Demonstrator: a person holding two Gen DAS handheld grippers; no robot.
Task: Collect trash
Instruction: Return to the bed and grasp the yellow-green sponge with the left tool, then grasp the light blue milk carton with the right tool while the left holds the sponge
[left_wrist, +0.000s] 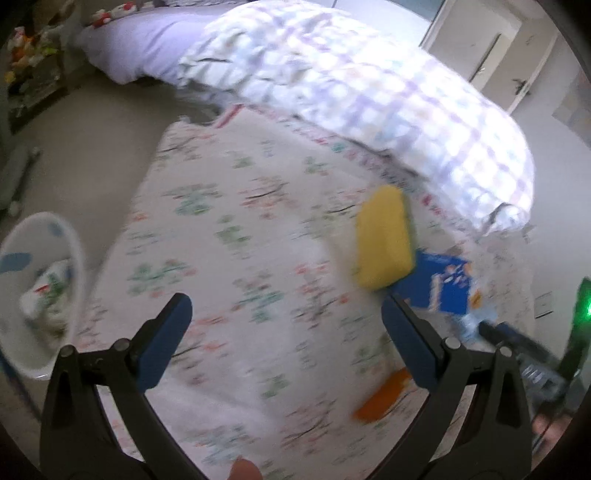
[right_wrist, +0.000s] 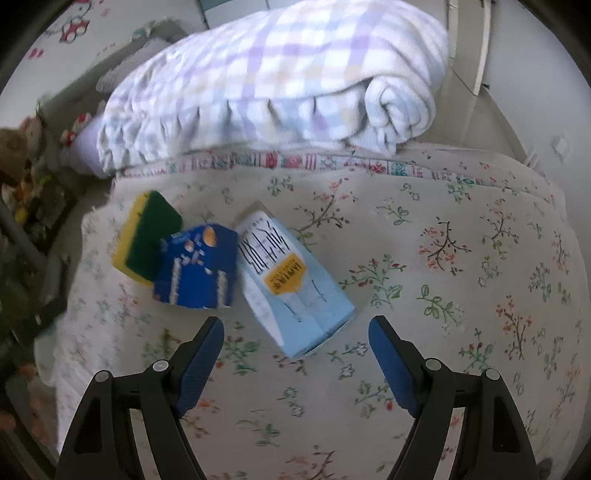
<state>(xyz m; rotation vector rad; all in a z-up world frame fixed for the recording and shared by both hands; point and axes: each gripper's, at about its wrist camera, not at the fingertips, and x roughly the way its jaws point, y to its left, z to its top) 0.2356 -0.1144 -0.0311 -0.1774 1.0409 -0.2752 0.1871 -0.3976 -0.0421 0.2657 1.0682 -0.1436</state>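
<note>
While the right gripper (right_wrist: 295, 354) hovers spread wide over the bed (right_wrist: 443, 295), the light blue carton (right_wrist: 295, 280) lies just ahead: likely empty, light, crushable, so pinch its flat sides. Left gripper (left_wrist: 284, 321) gapes too.

Right wrist view: light blue carton (right_wrist: 295, 291) on the floral bedspread (right_wrist: 424, 302) carries big dark characters, prob. Korean, upside down and not legible, plus a yellow label w/ small print too blurred to read. Dark blue carton (right_wrist: 195, 269) just beside it has white lettering and an orange spot, also unreadable. Left wrist view: same dark blue carton (left_wrist: 443, 284) shows only smeared white marks, motion blur, and no brand, number or sign can be made out anywhere else.
</note>
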